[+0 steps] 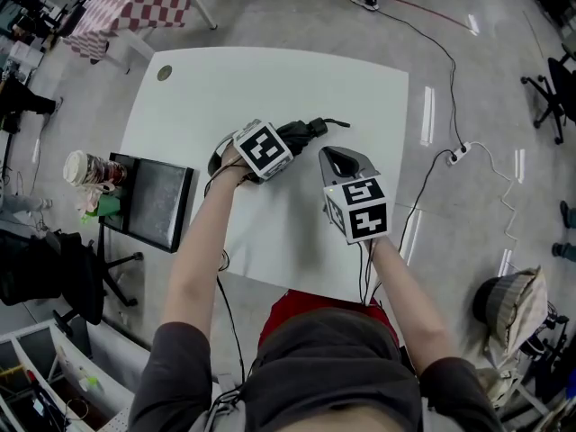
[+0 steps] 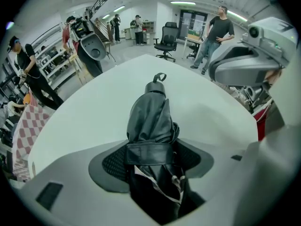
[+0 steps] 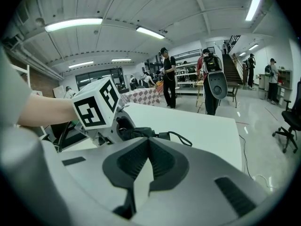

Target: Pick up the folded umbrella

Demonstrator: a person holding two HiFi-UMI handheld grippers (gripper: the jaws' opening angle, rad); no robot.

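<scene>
The folded umbrella [image 2: 149, 117] is being pinched lengthwise by the left gripper [image 2: 153, 166]; the right gripper [image 3: 146, 161], pressed together, is being held beside.

1. My right claw [image 3: 149, 145] fills the foreground, its jaws pressed together at the tips with nothing between them.
2. Just past it, my left claw [image 3: 120, 126], marker cube on top, grips the black umbrella [image 3: 141, 133] over the white table [image 3: 207, 126].
3. The umbrella's handle end sticks out to the right, and its cord loop [image 3: 181, 139] droops toward the table.
4. My forearm [image 3: 42, 109] reaches in from the left.
5. People [image 3: 168, 79] stand far behind.
</scene>
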